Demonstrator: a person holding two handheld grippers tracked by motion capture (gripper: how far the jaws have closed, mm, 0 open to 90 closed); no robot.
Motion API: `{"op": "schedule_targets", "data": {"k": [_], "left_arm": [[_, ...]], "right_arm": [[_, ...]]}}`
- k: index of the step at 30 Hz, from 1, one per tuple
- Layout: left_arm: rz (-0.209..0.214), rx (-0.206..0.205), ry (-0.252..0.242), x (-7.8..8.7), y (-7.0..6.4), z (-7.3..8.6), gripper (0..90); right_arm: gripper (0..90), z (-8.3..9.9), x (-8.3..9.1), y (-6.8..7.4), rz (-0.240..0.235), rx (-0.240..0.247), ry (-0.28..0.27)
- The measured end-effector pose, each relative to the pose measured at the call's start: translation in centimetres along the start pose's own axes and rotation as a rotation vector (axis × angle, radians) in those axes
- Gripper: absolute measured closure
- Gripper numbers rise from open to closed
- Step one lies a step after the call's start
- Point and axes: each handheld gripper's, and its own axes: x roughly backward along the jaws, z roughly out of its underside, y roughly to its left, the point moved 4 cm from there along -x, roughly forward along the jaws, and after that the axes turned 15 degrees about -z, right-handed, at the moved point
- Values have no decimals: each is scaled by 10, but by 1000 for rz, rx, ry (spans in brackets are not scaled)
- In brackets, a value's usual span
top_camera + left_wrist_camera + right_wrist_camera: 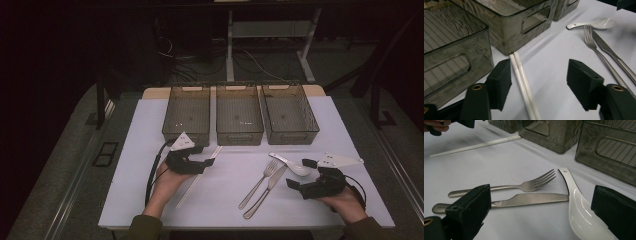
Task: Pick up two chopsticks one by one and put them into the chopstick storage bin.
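Note:
A pair of white chopsticks (197, 177) lies diagonally on the white sheet, its far end near the left bin. My left gripper (206, 156) hovers over that end, open; in the left gripper view the chopsticks (522, 75) run between the jaws, close to the left one. A steel fork (260, 184), a knife (267, 190) and a white spoon (295, 165) lie at the right. My right gripper (300, 173) is open just right of them. In the right gripper view the knife (531, 198) and spoon (579, 210) sit between the jaws, with the fork (524, 186) just beyond.
Three smoky see-through bins stand in a row at the back: left (186, 112), middle (239, 115), right (289, 114), all with nothing inside. The white sheet (225, 200) covers the table, and its front edge runs close to the person's hands.

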Motion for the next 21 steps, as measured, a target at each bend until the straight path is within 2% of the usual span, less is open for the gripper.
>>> {"op": "schedule_targets", "data": {"k": [1, 3, 6, 9, 10, 11, 14, 21], "left_arm": [[1, 1, 0, 0, 0, 0, 425], [-3, 4, 9, 0, 0, 1, 443], [-22, 0, 38, -1, 1, 4, 530], [-46, -14, 62, -3, 2, 7, 564], [-46, -9, 68, -3, 3, 9, 611], [-41, 10, 79, -4, 4, 11, 633], [-35, 20, 91, -5, 5, 13, 687], [-28, 30, 116, -7, 4, 19, 741]], "right_arm": [[29, 0, 0, 0, 1, 2, 4], [29, 1, 0, 0, 1, 1, 5], [30, 0, 0, 0, 1, 2, 7], [30, 0, 0, 0, 0, 2, 8], [30, 0, 0, 0, 1, 2, 6], [30, 0, 0, 0, 1, 2, 7], [30, 0, 0, 1, 0, 0, 9], [30, 0, 0, 1, -2, 5, 14]]}}
